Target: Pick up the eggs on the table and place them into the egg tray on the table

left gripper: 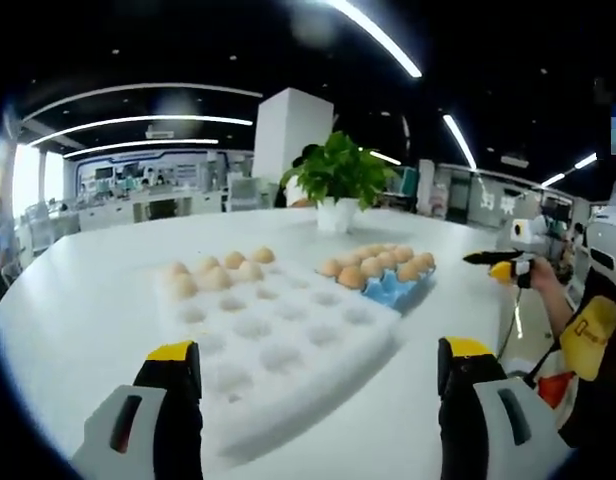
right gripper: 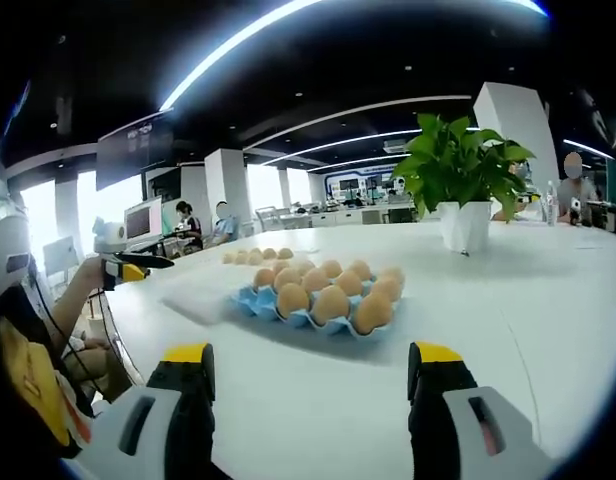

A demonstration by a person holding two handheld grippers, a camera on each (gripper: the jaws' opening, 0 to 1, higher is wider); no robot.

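Hovering low over the round white bench [left gripper: 78, 300], the left claw [left gripper: 318, 370] stands released with nothing between its yellow-tipped black jaws. Just ahead of it lies the large white foam egg tray [left gripper: 278, 340], most of its dimples bare — a few brown eggs [left gripper: 216, 272] sit only along its far rows. Just beside the tray's far right corner rests a small blue carton [left gripper: 393, 288] packed with more brown eggs [left gripper: 373, 265]. Behind both stands a leafy green plant in a white pot [left gripper: 337, 212].

In the right gripper view the right claw [right gripper: 308, 365] is likewise spread wide and empty, above bare bench in front of the blue carton [right gripper: 263, 300]. The white tray [right gripper: 203, 298] lies beyond the carton on its left, and the potted plant [right gripper: 465, 225] stands off to the right, well apart from the eggs [right gripper: 331, 303]. Nothing lies between either claw and the eggs. Each claw also shows far off at the edge of the other's view, held in a hand [right gripper: 83, 280].
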